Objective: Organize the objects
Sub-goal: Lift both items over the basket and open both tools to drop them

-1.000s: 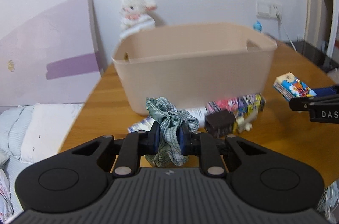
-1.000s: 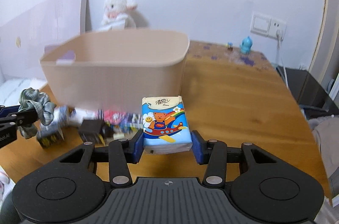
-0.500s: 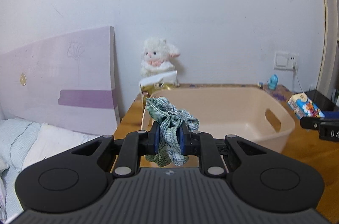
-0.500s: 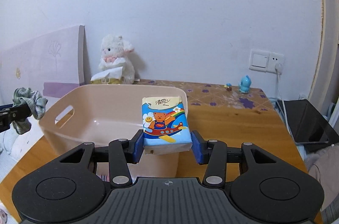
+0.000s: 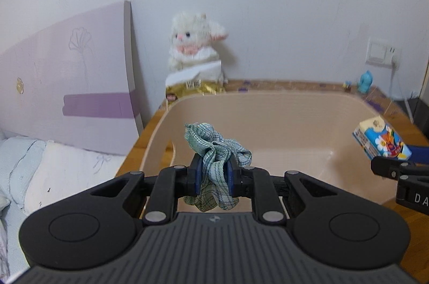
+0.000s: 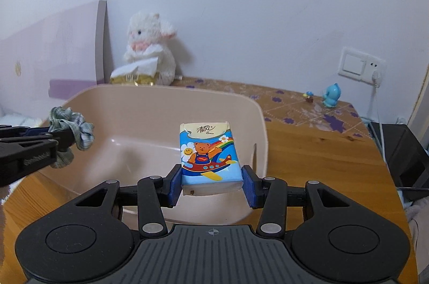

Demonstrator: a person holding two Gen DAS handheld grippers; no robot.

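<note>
My left gripper is shut on a green checked scrunchie and holds it over the near left edge of the beige plastic bin. My right gripper is shut on a tissue pack with a cartoon bear and holds it over the bin's near right rim. The scrunchie also shows at the left of the right wrist view, and the tissue pack at the right of the left wrist view. The bin's visible inside holds nothing.
A white plush toy and a gold snack bag stand behind the bin against the wall. A lilac board leans at the left over bedding. A small blue figurine stands at the back right of the wooden table, below a wall socket.
Both grippers have risen from table level with their loads and moved forward over the bin's rim. The bin's inside is now in view; the loose items in front of it are out of sight.
</note>
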